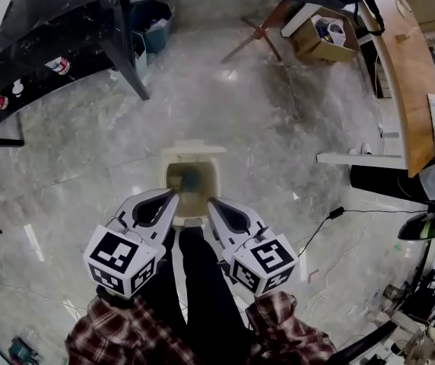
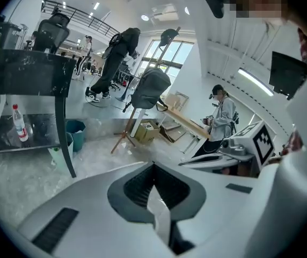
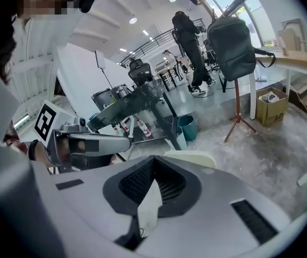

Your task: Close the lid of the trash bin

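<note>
Hovering at the near rim of the open trash bin (image 1: 220, 181) on the floor, left claw (image 1: 175, 195) and right claw (image 1: 211, 201) are pressed together, empty; the lid (image 1: 193, 150) stands raised behind, needing a reach over and a downward push

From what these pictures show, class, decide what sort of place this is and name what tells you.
Probably an open-plan office or lab workspace: a long wooden desk beside a polished stone floor, an office chair further back, and an open trash bin on that floor.
</note>
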Motion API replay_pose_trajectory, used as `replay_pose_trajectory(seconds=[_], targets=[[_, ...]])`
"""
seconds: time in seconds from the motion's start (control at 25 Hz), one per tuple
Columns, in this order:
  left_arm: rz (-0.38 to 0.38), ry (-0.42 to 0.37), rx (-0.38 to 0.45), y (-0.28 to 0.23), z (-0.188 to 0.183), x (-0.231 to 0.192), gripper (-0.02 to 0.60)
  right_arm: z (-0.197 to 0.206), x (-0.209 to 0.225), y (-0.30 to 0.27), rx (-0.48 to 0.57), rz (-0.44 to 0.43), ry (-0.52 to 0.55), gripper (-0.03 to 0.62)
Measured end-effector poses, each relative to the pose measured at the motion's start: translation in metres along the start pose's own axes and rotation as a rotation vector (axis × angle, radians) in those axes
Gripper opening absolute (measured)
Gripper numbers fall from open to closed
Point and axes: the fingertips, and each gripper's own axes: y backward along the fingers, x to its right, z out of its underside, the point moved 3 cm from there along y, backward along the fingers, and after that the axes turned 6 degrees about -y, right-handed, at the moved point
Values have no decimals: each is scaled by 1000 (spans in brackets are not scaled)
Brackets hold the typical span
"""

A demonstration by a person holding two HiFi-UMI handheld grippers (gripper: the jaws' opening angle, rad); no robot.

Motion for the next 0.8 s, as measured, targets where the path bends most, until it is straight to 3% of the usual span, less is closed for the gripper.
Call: replay_pose_trajectory(seconds=[0.28, 0.52, 0.8], targets=[[28, 3, -49, -42, 31, -10, 11, 31, 39, -33, -49, -3, -25, 12], [60, -53, -80, -77, 43, -24, 11, 76, 57, -39, -104, 1, -75, 12], [96, -162, -175, -100, 36, -49, 11, 89, 56, -33, -121, -20, -102, 12]])
